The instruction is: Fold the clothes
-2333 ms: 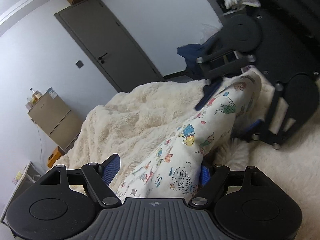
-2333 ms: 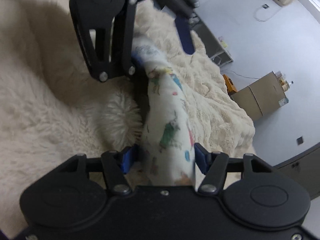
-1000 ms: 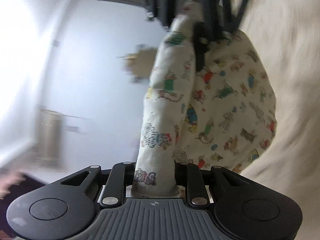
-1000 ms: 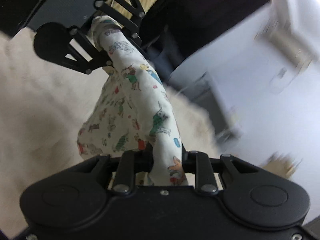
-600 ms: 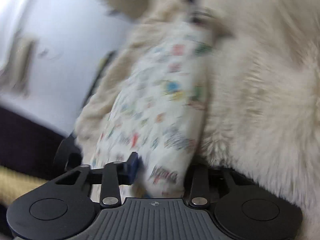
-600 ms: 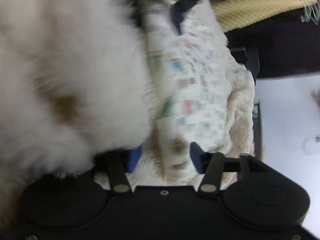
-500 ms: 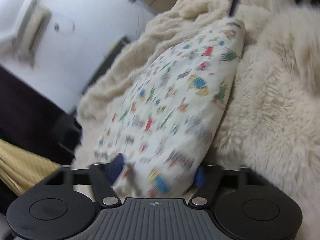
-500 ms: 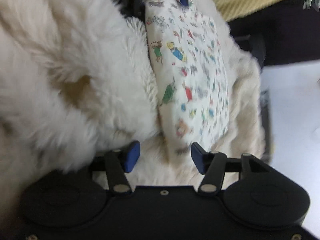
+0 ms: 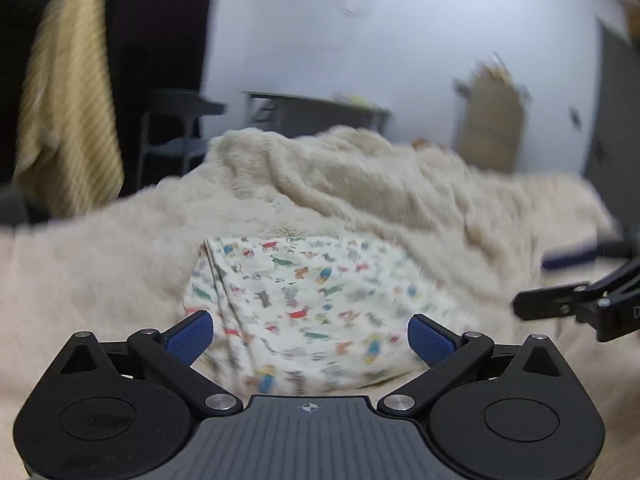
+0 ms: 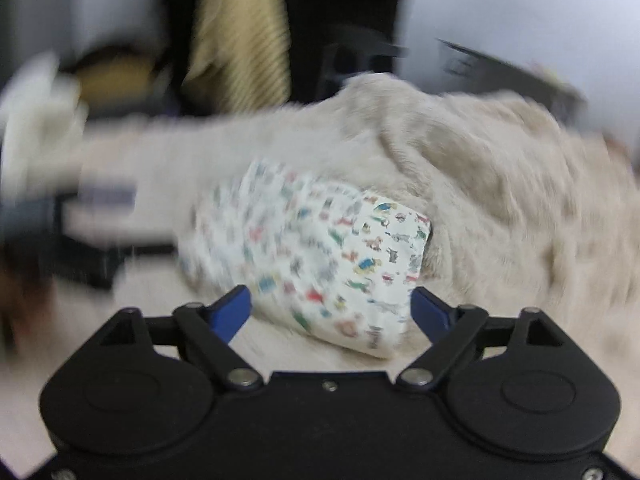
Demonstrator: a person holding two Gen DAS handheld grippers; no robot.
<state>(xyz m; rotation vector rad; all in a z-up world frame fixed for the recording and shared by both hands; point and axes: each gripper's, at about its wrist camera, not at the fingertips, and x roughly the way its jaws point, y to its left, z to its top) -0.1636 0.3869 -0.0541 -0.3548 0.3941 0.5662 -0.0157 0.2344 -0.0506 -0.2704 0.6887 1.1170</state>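
Since approx. 1 s ago, printed garment (image 9: 316,304) was lowered from mid-air & laid folded on fluffy blanket (image 9: 400,184). Left hand-held gripper (image 9: 311,334) & right hand-held gripper (image 10: 330,308) are opening, garment released. Fold judged nearly done; tidying poss. left.

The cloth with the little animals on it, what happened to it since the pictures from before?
Both claws let it go. Earlier the left claw and right claw pinched the animal-print garment and held it up between them; now it lies folded on the fluffy cream blanket, and both claws' jaws are opening with no pad pressing it. The blanket stayed spread underneath.
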